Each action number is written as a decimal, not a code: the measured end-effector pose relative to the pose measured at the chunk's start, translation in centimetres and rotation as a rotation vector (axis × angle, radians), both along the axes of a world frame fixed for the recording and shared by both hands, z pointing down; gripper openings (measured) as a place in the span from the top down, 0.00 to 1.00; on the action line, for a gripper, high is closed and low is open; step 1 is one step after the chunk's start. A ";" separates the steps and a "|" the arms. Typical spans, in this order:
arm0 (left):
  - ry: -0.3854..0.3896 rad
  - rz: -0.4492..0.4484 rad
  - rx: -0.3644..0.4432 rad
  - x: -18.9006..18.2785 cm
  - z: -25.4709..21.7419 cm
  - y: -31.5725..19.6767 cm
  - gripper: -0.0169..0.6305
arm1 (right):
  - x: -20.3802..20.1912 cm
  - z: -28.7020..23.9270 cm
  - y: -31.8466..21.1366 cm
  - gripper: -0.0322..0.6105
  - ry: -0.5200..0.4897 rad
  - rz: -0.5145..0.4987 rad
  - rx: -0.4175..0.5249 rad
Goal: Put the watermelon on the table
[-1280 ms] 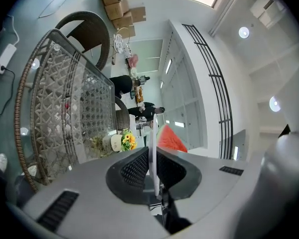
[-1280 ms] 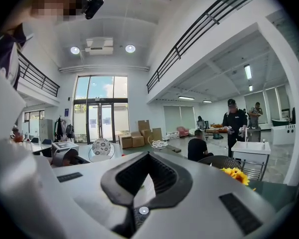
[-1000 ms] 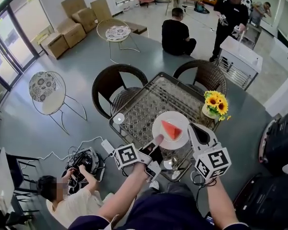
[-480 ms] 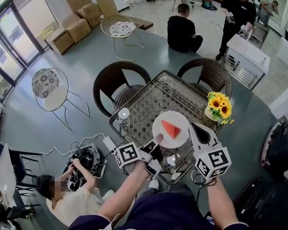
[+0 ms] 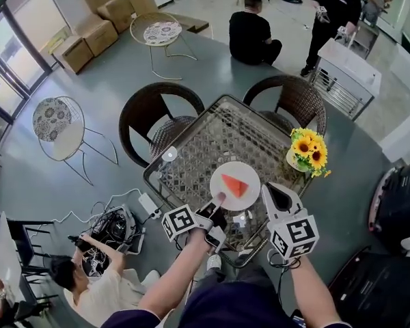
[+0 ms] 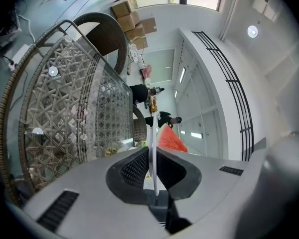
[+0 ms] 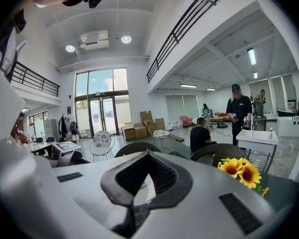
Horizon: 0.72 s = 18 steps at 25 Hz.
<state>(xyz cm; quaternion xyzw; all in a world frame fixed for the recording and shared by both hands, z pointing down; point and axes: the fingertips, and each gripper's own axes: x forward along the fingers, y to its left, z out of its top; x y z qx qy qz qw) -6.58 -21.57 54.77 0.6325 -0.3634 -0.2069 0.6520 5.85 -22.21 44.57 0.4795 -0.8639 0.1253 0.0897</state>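
A red watermelon wedge (image 5: 234, 184) lies on a white plate (image 5: 247, 171) over the near part of the glass-topped wicker table (image 5: 212, 139). My left gripper (image 5: 217, 201) is shut on the plate's near-left rim. In the left gripper view the thin rim (image 6: 152, 133) is pinched between the pads, with the wedge (image 6: 170, 139) just beyond. My right gripper (image 5: 265, 188) sits at the plate's right rim. Its pads meet at the tips (image 7: 147, 156), with white plate showing through the gap below. Whether the plate touches the glass is hidden.
A pot of sunflowers (image 5: 309, 149) stands at the table's right edge. A small white disc (image 5: 169, 154) lies at its left edge. Two wicker chairs (image 5: 147, 115) (image 5: 287, 94) stand behind it. A person crouches over cables on the floor (image 5: 89, 265), and others are far behind (image 5: 249, 36).
Both grippers and the plate with the wedge have sunk toward the glass top and shifted a little left in the head view. The left grip on the rim is unchanged.
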 end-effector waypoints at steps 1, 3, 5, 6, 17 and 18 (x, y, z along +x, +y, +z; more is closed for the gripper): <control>-0.004 -0.004 -0.007 0.0 0.7 -0.3 0.94 | 0.0 0.5 -0.2 0.95 0.004 0.000 -0.008; -0.020 -0.008 -0.019 0.1 2.2 -1.0 0.94 | 0.2 1.4 -0.7 0.95 0.014 0.001 -0.023; -0.033 -0.011 -0.032 0.3 3.7 -1.8 0.94 | 0.5 2.4 -1.1 0.95 0.021 0.007 -0.040; -0.036 -0.014 -0.038 0.4 4.5 -2.2 0.94 | 0.6 2.9 -1.4 0.95 0.023 0.011 -0.046; -0.039 -0.054 -0.065 1.5 10.4 -8.1 0.93 | 1.3 6.6 -5.2 0.95 0.023 -0.006 -0.093; -0.045 -0.055 -0.069 1.5 10.8 -8.5 0.93 | 1.4 6.8 -5.4 0.95 0.025 -0.006 -0.099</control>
